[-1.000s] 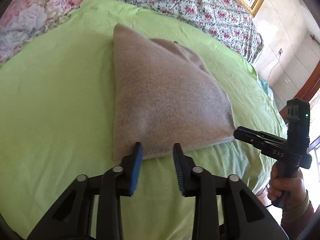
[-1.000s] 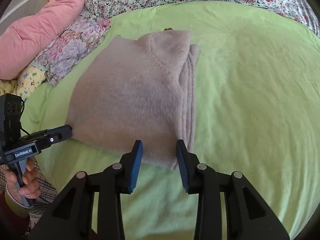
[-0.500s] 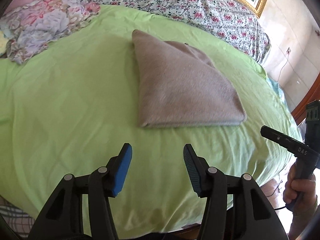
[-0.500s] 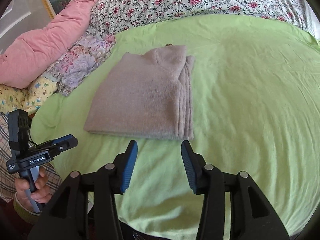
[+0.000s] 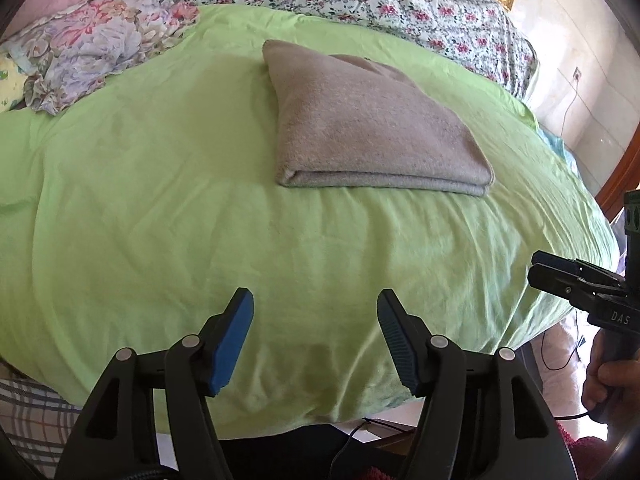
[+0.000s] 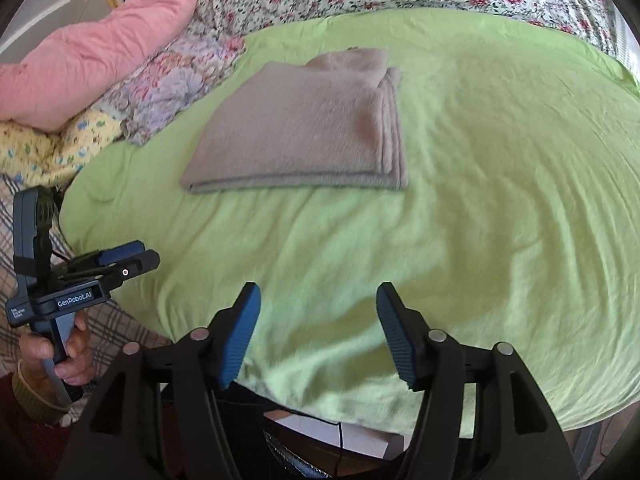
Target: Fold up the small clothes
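A folded grey-beige knit garment (image 5: 372, 128) lies flat on the lime-green sheet (image 5: 160, 200), its thick folded edge facing me; the right wrist view shows the same garment (image 6: 304, 128) with stacked layers along its right side. My left gripper (image 5: 314, 306) hovers over bare sheet well short of the garment, its jaws opening with nothing between them. My right gripper (image 6: 318, 300) also stands back from the garment over the sheet's near edge, jaws opening and empty. Each wrist view shows the other gripper held in a hand: the right gripper (image 5: 538, 270), the left gripper (image 6: 148, 256).
A pink pillow (image 6: 92, 44) and a pale floral pillow (image 6: 176, 80) lie at the left. A flowered bedcover (image 5: 400, 4) runs along the far side. The sheet's near edge drops off just under the fingers, with cables below. A wall and wooden frame (image 5: 624, 172) stand right.
Both grippers let go of the garment's near edge, opened wider and drew back toward the near edge of the bed. The garment stays folded where it was.
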### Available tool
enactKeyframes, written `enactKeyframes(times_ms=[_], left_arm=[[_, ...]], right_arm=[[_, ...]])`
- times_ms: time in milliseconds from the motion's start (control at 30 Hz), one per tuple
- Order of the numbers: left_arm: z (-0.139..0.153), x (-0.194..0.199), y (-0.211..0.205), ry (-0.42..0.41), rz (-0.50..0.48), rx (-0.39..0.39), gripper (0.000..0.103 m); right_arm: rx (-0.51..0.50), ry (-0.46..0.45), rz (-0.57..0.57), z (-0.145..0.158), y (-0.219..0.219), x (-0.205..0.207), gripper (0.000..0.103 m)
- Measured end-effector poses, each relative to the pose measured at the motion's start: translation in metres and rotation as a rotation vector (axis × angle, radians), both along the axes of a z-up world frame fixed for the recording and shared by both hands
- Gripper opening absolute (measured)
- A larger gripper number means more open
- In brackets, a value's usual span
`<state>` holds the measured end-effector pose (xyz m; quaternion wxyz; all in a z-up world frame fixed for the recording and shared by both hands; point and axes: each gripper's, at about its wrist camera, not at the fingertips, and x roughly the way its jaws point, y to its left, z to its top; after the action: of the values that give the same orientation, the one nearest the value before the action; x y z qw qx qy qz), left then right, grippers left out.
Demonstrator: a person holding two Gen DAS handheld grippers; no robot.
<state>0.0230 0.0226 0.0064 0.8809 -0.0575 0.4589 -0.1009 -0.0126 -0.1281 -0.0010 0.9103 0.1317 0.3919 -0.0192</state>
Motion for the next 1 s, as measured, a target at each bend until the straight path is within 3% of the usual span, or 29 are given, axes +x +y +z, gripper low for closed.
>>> enactKeyframes(times_ms=[200, 433, 600, 1000], left_arm=[[0.010, 0.006, 0.001, -0.034, 0.016, 0.034, 0.082], [0.026, 0.029, 0.006, -0.044, 0.046, 0.047, 0.084], [0.039, 0.044, 0.001, -0.079, 0.062, 0.101, 0.085], [0.048, 0.087, -0.016, -0.097, 0.058, 0.172, 0.088]], right_arm=[[-0.009, -0.007, 0.011, 0.003, 0.002, 0.004, 0.067], [-0.034, -0.046, 0.029, 0.023, 0.004, 0.023, 0.080], [-0.040, -0.063, 0.038, 0.033, 0.002, 0.038, 0.086], [-0.033, -0.039, 0.055, 0.040, -0.009, 0.090, 0.090]])
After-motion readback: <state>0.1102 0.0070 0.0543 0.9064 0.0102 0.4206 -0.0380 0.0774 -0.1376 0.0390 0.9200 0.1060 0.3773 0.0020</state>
